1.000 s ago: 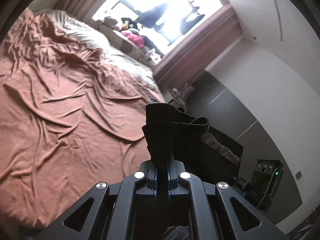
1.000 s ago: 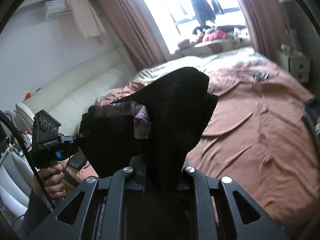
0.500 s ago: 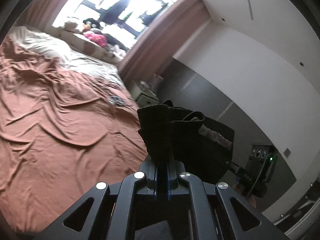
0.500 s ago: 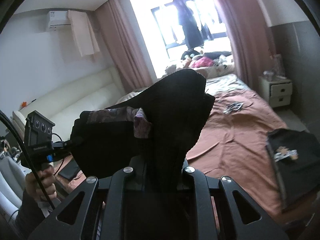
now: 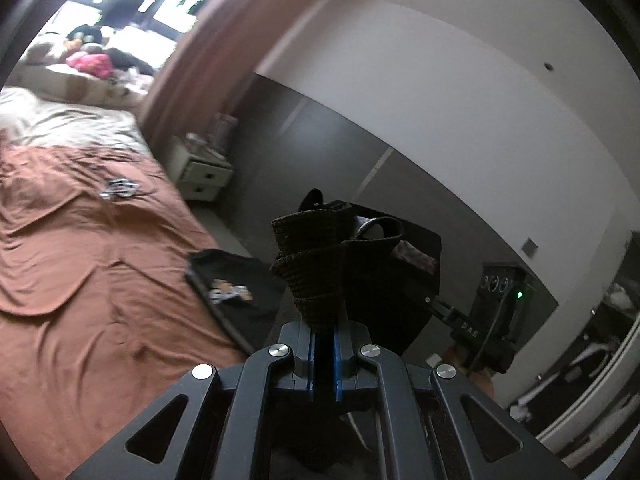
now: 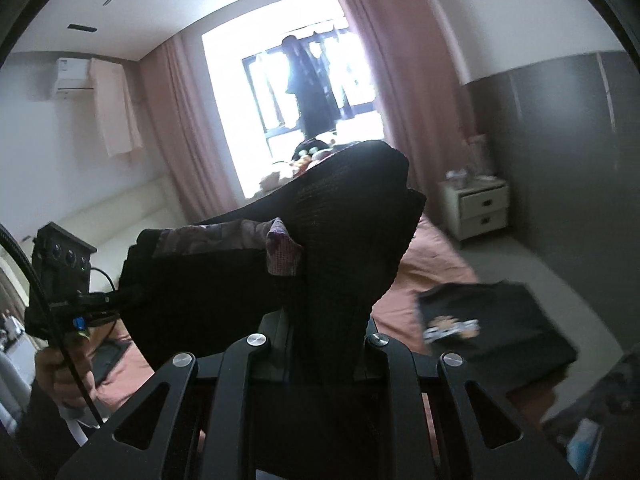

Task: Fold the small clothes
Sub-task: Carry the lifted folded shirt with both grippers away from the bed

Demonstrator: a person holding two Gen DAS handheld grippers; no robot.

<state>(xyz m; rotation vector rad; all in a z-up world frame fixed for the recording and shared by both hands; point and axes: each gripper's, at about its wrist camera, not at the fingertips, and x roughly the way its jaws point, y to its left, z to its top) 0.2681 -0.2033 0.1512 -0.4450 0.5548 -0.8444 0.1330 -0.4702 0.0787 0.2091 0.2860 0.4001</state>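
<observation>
Aloft, each hand-held gripper, left and right, pinches the black knit garment between them.

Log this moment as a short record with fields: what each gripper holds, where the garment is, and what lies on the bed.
left gripper: shut on the black knit garment
right gripper: shut on the same garment's other end
garment position: held up in the air between both grippers, above the bed's edge
bed: brown rumpled sheet
on bed: folded black printed T-shirt near the edge
beside bed: white nightstand
</observation>
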